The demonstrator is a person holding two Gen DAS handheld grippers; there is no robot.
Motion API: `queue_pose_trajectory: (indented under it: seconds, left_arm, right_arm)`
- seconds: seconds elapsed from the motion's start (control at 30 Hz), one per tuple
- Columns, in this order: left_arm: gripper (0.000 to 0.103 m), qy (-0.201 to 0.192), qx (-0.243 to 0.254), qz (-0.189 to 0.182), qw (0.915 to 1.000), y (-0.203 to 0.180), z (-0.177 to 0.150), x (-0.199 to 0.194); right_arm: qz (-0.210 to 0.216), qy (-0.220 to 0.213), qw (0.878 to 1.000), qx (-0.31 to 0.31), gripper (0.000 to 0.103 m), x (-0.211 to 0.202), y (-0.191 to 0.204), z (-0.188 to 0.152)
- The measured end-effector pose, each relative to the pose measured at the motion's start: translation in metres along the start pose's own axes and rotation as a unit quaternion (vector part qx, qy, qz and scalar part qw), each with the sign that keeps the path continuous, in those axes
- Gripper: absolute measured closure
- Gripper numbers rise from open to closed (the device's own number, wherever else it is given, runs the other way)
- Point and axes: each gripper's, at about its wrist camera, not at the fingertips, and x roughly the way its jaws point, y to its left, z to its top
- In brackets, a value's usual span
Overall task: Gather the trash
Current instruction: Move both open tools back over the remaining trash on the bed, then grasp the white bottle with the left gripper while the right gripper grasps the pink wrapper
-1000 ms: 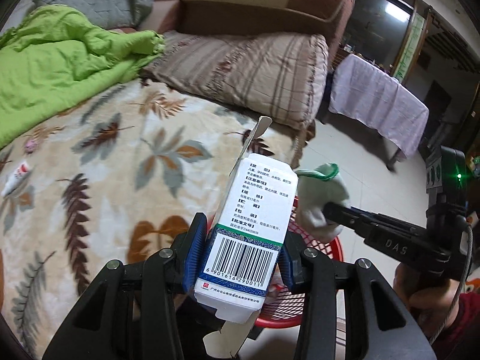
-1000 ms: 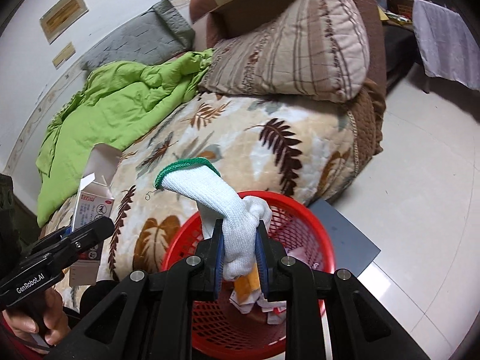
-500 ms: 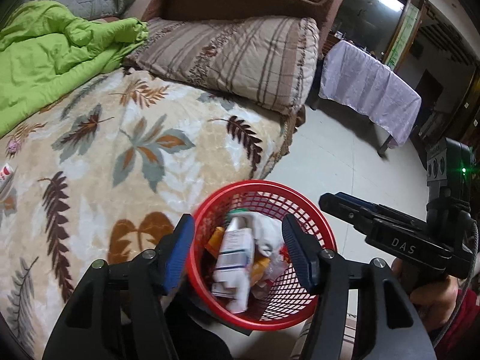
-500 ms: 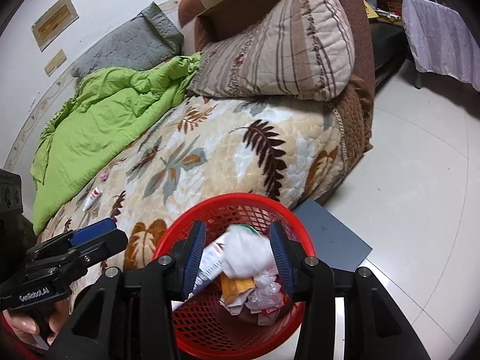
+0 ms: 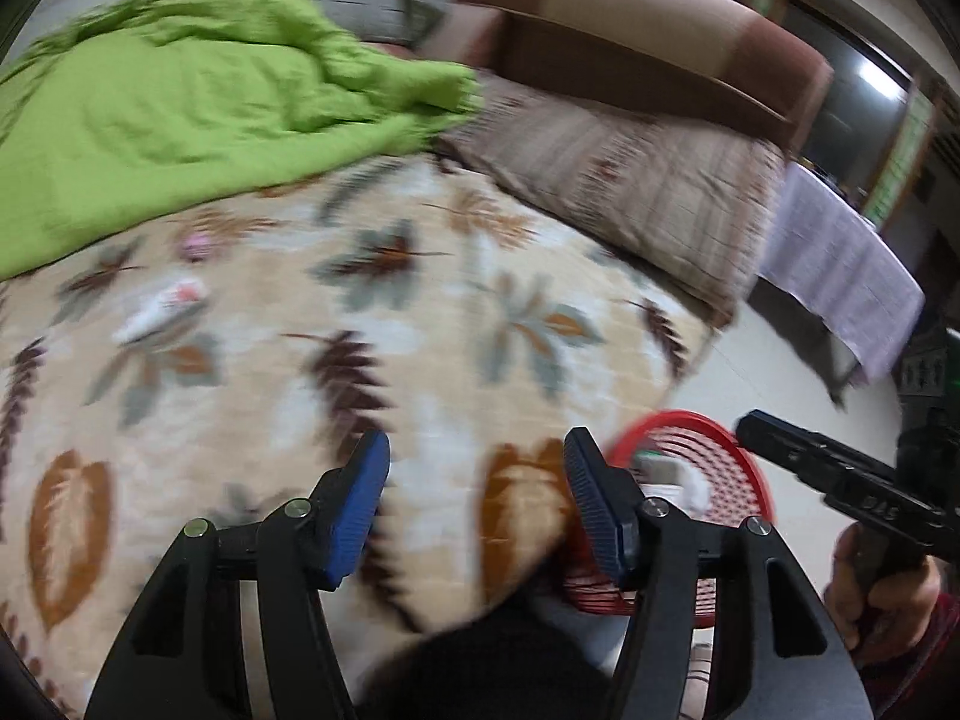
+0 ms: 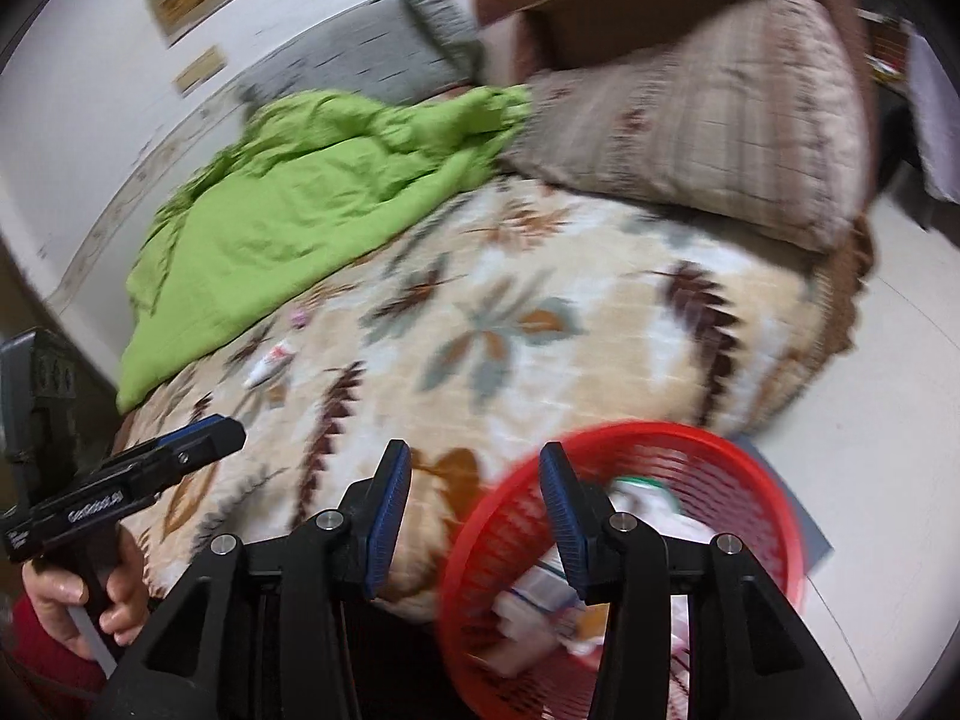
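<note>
Trash [image 6: 576, 606] lay inside the red basket [image 6: 480, 546] beside the bed [image 6: 540, 312]. Both the left gripper [image 5: 477, 510] and the right gripper [image 6: 474, 516] were spread apart, holding nothing.

A leaf-patterned beige blanket [image 5: 372, 324] covers the bed ahead of the claw, a crumpled green quilt [image 5: 180, 102] beyond-left, a striped brown pillow [image 6: 720, 120] beyond-right, pale tiled floor [image 6: 888, 372] rightward.

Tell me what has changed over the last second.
The left gripper let go of the medicine box and the right gripper let go of the white glove; both dropped into the red basket. Both grippers, now open, swung left toward the bed. The small tube on the leaf blanket stayed put.
</note>
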Motion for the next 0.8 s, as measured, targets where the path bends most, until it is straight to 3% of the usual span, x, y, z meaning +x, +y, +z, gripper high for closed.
queue_pose_trajectory:
  seconds: [0.2, 0.33, 0.53, 0.7, 0.8]
  left_arm:
    - [0.044, -0.013, -0.035, 0.089, 0.9954, 0.093, 0.010, -0.017]
    - [0.044, -0.009, -0.049, 0.118, 0.9918, 0.151, 0.026, -0.012]
    - [0.044, 0.020, -0.053, 0.099, 0.9935, 0.213, 0.061, 0.037]
    - [0.044, 0.051, -0.033, 0.079, 0.9951, 0.227, 0.086, 0.089]
    - [0.048, 0.075, -0.002, 0.085, 0.9935, 0.230, 0.097, 0.123]
  right_arm:
    - [0.052, 0.018, 0.997, -0.047, 0.055, 0.040, 0.061, 0.023]
    - [0.069, 0.034, 0.995, -0.063, 0.055, 0.068, 0.084, 0.035]
    - [0.076, 0.052, 0.993, -0.069, 0.055, 0.101, 0.100, 0.048]
    - [0.060, 0.063, 0.994, -0.067, 0.055, 0.121, 0.096, 0.057]
    - [0.047, 0.067, 0.995, -0.063, 0.055, 0.130, 0.090, 0.062]
